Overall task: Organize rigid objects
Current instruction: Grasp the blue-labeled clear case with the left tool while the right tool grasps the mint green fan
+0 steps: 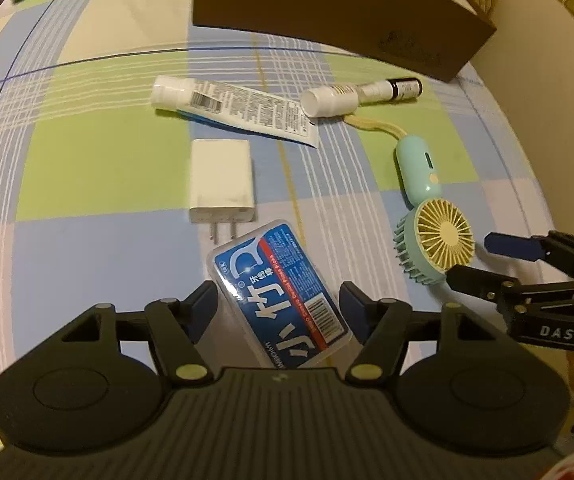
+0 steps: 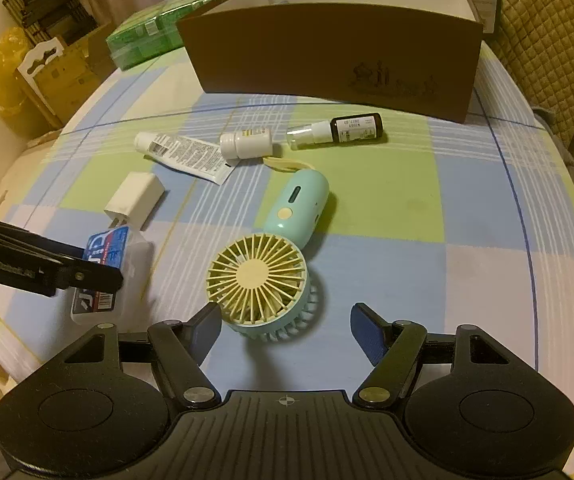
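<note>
A clear floss-pick box (image 1: 283, 292) with a blue label lies on the checked cloth between the fingers of my left gripper (image 1: 277, 304). The jaws stand a little wider than the box, with a gap at the right pad. The right wrist view shows the same box (image 2: 131, 256) under one left finger (image 2: 87, 276). My right gripper (image 2: 287, 328) is open just behind the round head of a mint handheld fan (image 2: 259, 280), and nothing is between its pads. Farther out lie a white charger (image 1: 221, 180), a toothpaste tube (image 1: 239, 110), a white pill bottle (image 1: 329, 100) and a dark spray bottle (image 1: 391, 89).
An open brown cardboard box (image 2: 327, 60) stands at the far side of the table, behind the bottles. A green pack (image 2: 151, 36) sits at the back left. A quilted chair back (image 2: 547, 60) stands past the table's right edge, and bags are stacked off the left.
</note>
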`<state>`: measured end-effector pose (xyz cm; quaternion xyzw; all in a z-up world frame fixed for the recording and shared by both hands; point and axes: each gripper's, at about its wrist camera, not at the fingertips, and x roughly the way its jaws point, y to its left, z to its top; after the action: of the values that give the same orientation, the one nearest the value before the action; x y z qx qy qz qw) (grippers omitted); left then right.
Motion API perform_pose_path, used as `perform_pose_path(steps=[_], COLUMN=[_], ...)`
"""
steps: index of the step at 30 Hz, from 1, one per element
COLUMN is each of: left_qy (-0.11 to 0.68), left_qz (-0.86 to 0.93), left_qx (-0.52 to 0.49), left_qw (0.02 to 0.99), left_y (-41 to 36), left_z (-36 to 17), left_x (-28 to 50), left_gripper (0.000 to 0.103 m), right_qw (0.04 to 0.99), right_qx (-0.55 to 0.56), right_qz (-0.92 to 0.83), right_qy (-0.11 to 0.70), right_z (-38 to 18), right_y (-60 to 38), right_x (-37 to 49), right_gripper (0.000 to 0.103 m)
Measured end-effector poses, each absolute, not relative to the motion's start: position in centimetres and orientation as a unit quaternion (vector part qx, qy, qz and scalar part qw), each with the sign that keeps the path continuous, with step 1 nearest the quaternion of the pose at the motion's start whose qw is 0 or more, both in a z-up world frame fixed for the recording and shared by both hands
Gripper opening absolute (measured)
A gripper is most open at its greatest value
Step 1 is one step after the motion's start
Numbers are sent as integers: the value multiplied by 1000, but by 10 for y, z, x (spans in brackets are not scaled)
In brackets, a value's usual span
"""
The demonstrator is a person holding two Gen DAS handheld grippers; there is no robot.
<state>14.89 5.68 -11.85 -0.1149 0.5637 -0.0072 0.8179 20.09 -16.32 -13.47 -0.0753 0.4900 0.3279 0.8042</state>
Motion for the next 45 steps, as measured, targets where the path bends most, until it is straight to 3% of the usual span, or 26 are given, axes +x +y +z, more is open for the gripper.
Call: perform_pose_path(steps=[21, 24, 33, 45], left_qy=[565, 565, 563, 558], left_qz=[17, 17, -2, -23], left_qx=[-56, -54, -37, -20], left_qw=[823, 823, 826, 829], left_y=[38, 39, 35, 20], left_z=[-135, -134, -131, -132], left_x=[161, 160, 155, 165], left_gripper=[59, 59, 59, 59], right_qw=[806, 808, 784, 801], right_qx=[-98, -103, -139, -86], right_qz=[320, 330, 367, 316], right_qy=[488, 477, 481, 500], right_z=[-144, -145, -142, -135], right_y=[-127, -128, -159, -171], right_x=[206, 204, 193, 202], right_gripper=[68, 61, 61, 63])
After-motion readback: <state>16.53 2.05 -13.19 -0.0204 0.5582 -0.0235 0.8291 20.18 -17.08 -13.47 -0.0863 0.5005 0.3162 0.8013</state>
